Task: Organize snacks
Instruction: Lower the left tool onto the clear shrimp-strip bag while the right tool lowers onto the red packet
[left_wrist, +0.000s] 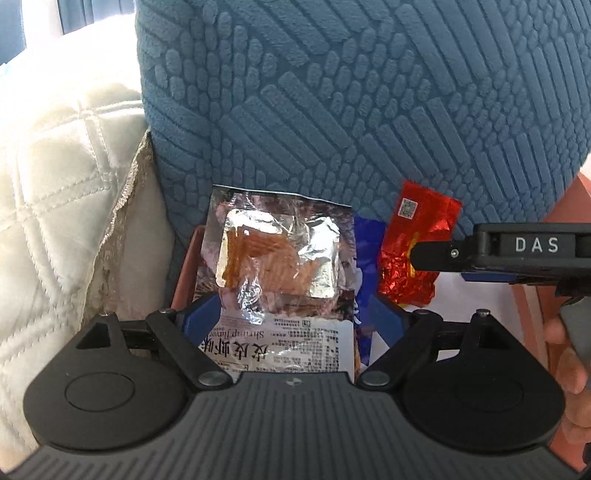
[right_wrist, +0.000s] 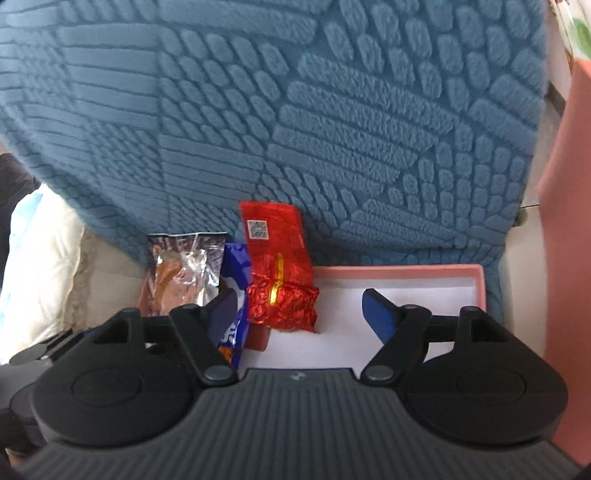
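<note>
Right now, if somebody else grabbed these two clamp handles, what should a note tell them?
Left gripper: open, jaws either side of the silver shrimp-flavour snack bag, not squeezing.
Right gripper: open, holding nothing.
Snacks: silver bag, blue packet and red foil packet stand at the left end of the pink box, against the blue cushion.
Done: three packed.
Left: whether more snacks remain cannot be seen.

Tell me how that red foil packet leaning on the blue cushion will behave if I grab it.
The red foil packet looks crinkled and thin, so it will probably crumple between the pads. Its glossy film may slip. It stands propped against the blue cushion, so a nudge would likely topple it.
</note>
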